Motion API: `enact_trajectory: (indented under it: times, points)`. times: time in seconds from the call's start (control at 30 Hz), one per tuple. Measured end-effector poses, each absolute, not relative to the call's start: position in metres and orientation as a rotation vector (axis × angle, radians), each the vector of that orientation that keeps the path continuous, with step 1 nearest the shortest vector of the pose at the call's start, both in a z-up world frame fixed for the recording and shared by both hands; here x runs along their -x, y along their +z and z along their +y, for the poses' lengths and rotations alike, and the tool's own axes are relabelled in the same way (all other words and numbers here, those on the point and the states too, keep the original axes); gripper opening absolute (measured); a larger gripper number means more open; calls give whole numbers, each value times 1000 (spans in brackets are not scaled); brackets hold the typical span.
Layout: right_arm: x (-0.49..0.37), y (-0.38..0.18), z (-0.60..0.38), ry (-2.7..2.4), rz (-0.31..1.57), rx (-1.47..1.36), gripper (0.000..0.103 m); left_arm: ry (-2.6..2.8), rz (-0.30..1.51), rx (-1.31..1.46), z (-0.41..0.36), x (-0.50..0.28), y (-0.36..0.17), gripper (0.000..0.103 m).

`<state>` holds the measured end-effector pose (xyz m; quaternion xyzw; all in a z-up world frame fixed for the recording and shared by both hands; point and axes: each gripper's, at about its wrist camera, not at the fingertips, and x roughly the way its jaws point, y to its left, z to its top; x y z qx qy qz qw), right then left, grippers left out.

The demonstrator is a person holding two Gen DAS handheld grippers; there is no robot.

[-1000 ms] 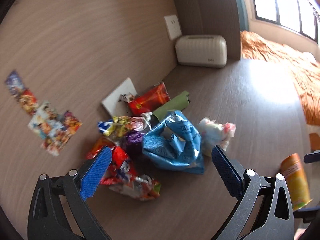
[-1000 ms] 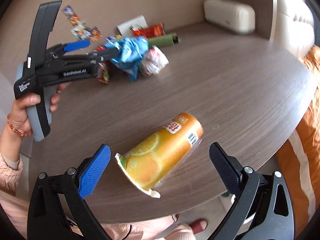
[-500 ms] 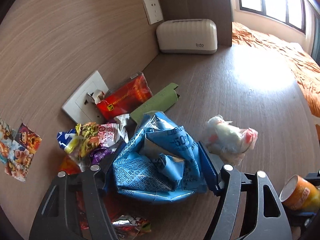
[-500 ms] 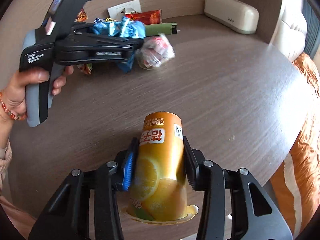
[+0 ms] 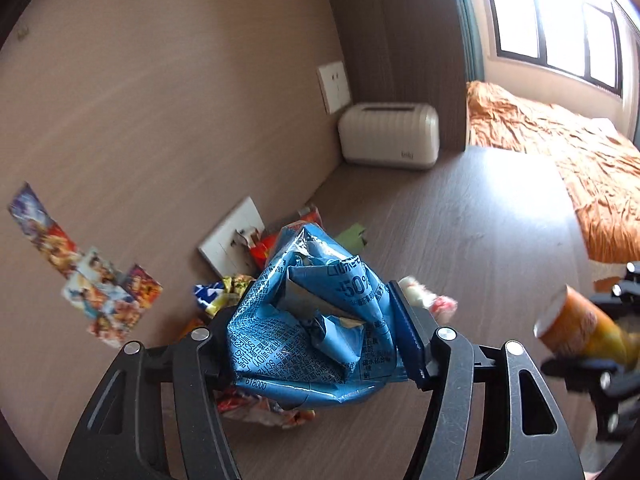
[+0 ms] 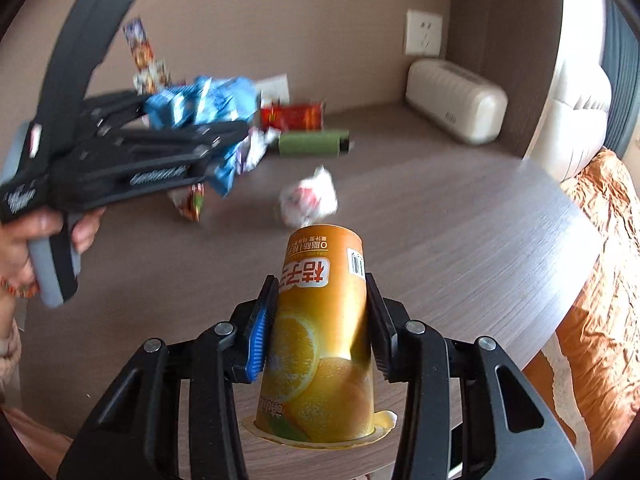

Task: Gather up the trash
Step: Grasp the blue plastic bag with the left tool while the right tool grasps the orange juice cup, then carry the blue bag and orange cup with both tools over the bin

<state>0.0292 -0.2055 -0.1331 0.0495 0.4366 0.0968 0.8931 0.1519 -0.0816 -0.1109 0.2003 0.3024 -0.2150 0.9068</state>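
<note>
The left tool (image 5: pixel 320 336) is closed partway, its two fingers pressed against either side of a crumpled blue wrapper (image 5: pixel 316 328). The wrapper bulges out between them and is held up off the table (image 5: pixel 460 232), as the right wrist view shows. Under and behind it lies the rest of the litter: mixed snack wrappers (image 5: pixel 224 292) against the wall, a red packet (image 6: pixel 292 117) leaning by a white wall plate (image 5: pixel 230 240), and a green carton (image 6: pixel 314 143) lying flat on the table. A white crumpled wrapper (image 6: pixel 308 198) sits apart from that pile, nearer the middle of the table.

The right tool (image 6: pixel 320 320) is clamped on an orange juice cup (image 6: pixel 324 340), one finger on each flank of the cup's body. The cup points away from the camera with its base forward and its open, torn-rimmed mouth nearest the lens. It is raised above the table's near edge.

A cream ribbed box (image 6: pixel 454 100) stands at the table's far corner.
</note>
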Motion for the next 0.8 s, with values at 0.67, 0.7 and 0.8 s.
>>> enact_trajectory:
  times: [0.67,0.7,0.8]
  points:
    - [35,-65,-309,16,749,-11,43,-685,522,-487,-188,-55,-62,61]
    - [41,-64,-316,-1,751,-9,43,-701,520,-494,-196,-52,-63,61]
    - [60,-65,-339,-49,760,-8,43,-768,516,-525,-224,-38,-66,61]
